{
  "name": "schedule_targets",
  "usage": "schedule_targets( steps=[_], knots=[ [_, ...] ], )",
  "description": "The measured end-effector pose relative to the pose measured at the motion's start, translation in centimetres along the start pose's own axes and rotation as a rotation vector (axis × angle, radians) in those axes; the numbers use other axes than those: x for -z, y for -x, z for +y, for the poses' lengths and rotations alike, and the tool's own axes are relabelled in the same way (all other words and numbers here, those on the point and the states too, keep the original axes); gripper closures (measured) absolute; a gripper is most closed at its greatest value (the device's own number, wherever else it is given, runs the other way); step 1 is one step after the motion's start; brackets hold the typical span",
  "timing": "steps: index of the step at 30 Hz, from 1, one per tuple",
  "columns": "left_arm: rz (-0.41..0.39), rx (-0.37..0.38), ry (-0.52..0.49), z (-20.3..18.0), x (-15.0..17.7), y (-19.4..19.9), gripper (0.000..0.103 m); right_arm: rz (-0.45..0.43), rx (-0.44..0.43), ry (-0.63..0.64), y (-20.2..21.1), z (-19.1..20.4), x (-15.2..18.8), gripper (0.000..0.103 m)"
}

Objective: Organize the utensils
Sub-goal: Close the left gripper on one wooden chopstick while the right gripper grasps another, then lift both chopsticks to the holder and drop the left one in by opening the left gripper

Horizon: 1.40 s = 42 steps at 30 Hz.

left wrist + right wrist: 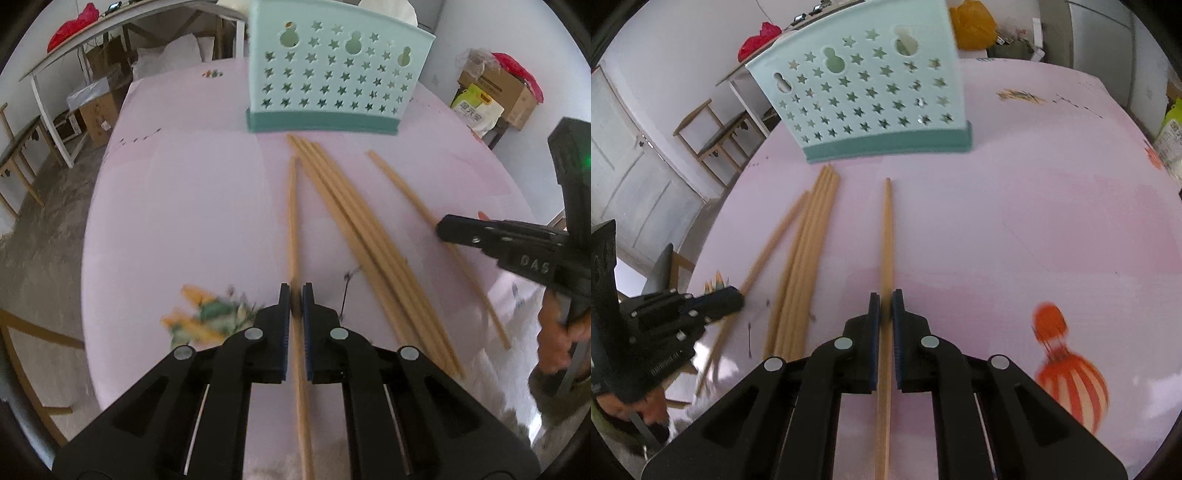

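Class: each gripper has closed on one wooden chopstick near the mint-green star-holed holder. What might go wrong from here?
1. The left gripper pinches its wooden chopstick well back from the tip; it may pivot when lifted.
2. The right gripper's chopstick could swing into the loose chopstick bundle.
3. Either tip might knock the mint-green star-holed holder.

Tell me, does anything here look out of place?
Yes: the wooden chopsticks lie loose on the pink table, fanned askew before the mint star-punched holder, not inside it.
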<state>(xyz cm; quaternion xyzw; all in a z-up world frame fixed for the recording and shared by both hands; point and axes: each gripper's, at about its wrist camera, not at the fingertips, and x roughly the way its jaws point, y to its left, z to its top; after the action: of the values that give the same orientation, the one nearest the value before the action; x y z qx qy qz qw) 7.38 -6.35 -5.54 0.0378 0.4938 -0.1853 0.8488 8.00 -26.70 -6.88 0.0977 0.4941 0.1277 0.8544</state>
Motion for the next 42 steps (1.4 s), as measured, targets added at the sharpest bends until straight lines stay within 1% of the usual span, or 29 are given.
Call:
schedule_targets(
  steps=[5, 7, 9, 13, 18, 23, 25, 27, 32, 36, 42],
  knots=[
    [0.011, 0.009, 0.020, 0.5, 0.1, 0.0, 0.096, 0.034, 0.010, 0.035, 0.4, 0.1, 0.3, 0.095],
    [0.009, 0.001, 0.001, 0.3, -0.4, -0.3, 0.092, 0.035, 0.015, 0.050, 0.1, 0.2, -0.2, 0.093],
    [0.007, -0.007, -0.018, -0.1, -1.0, -0.7, 0.091, 0.033, 0.016, 0.059, -0.1, 0.3, -0.7, 0.088],
    [-0.008, -0.036, -0.040, -0.4, -2.5, -1.6, 0.091, 0.019, 0.025, 0.084, -0.9, 0.6, -1.7, 0.087],
    [-0.035, -0.098, -0.100, -1.3, -3.7, -2.6, 0.091, 0.003, 0.041, 0.112, -1.7, 1.3, -2.8, 0.088],
    [-0.047, -0.128, -0.114, -1.6, -4.4, -3.0, 0.091, -0.013, 0.066, 0.139, -2.0, 1.8, -3.1, 0.088],
    [-0.051, -0.140, -0.118, -1.7, -4.6, -3.2, 0.093, -0.024, 0.083, 0.155, -2.1, 2.0, -3.1, 0.089],
    [-0.052, -0.145, -0.123, -1.9, -4.6, -3.2, 0.096, -0.029, 0.108, 0.167, -2.2, 2.2, -3.2, 0.095],
    [-0.053, -0.157, -0.126, -2.2, -4.6, -3.2, 0.098, -0.013, 0.090, 0.140, -1.9, 1.7, -3.3, 0.096],
    [-0.054, -0.160, -0.125, -2.2, -4.6, -3.3, 0.098, 0.001, 0.092, 0.162, -1.9, 1.9, -3.3, 0.096],
    [-0.058, -0.165, -0.129, -2.1, -4.7, -3.3, 0.098, -0.013, 0.101, 0.181, -2.1, 2.3, -3.4, 0.096]
  ],
)
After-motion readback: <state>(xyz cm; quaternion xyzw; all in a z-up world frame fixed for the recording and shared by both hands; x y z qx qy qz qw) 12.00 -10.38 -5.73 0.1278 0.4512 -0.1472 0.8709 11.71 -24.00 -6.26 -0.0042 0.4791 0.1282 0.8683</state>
